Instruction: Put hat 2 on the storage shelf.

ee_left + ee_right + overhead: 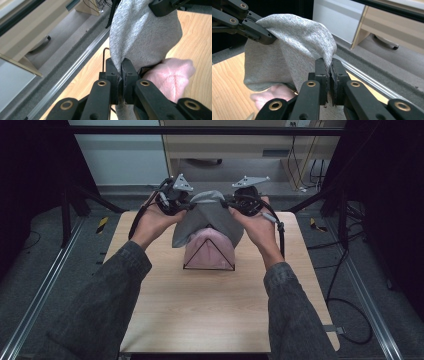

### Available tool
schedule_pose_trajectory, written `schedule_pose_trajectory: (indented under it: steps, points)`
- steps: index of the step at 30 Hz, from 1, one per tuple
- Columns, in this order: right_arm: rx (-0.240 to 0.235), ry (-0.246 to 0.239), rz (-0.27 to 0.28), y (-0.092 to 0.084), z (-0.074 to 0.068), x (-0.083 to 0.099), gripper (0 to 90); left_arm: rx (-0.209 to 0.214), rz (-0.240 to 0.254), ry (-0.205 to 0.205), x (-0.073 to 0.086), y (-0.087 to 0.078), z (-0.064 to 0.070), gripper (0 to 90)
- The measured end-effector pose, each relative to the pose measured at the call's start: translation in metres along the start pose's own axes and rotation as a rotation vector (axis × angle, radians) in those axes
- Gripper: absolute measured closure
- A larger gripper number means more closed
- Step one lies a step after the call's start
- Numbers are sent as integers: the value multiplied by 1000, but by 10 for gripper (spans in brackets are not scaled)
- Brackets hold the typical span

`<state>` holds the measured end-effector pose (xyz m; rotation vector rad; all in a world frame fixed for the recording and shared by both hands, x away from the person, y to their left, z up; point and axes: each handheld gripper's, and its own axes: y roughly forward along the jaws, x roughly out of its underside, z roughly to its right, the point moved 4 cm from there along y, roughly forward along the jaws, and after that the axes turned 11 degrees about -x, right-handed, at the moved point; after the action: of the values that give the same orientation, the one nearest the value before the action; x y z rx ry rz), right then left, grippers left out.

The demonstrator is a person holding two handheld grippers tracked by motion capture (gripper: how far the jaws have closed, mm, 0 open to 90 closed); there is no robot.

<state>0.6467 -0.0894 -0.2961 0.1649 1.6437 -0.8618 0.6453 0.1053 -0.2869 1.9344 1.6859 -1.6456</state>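
A grey knit cloth [207, 217] hangs between my two grippers above the far middle of the wooden table [215, 310]. My left gripper [189, 206] is shut on its left edge, the fabric pinched between the pads [121, 72]. My right gripper [226, 205] is shut on the opposite edge [329, 67]. Below the grey cloth [140, 35] a pink cloth [210, 251] is draped over a black wire triangular frame [209, 267] standing on the table. The grey cloth's lower part overlaps the top of the pink cloth [172, 75]. In the right gripper view the grey cloth [292, 50] sags over the pink one [270, 96].
The table's far edge lies just behind the frame, with metal floor rails [45, 285] on both sides. Black cables [345, 320] trail off the right side. A beige cabinet [230, 145] stands beyond the table. The near half of the tabletop is bare wood.
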Motion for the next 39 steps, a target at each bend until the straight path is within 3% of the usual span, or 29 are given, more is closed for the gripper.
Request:
schedule_pose_trajectory:
  steps: [7, 10, 28, 30, 32, 39]
  points:
    - [-9, 19, -23, 10, 2, 15, 857, 15, -27, -1, 13, 13, 7, 860]
    - [-12, 16, -47, 15, 1, 22, 857, 15, -46, 17, 21, 18, 11, 860]
    - [-43, 38, -102, 41, -6, 45, 850, 48, -91, -42, 54, 37, 17, 860]
    - [-39, 43, -102, 43, -7, 46, 818, 52, -93, -45, 57, 38, 19, 859]
    - [-36, 47, -111, 44, -8, 49, 732, 54, -98, -53, 60, 41, 19, 859]
    - [-42, 55, -88, 35, -12, 49, 641, 60, -106, -73, 68, 48, 19, 852]
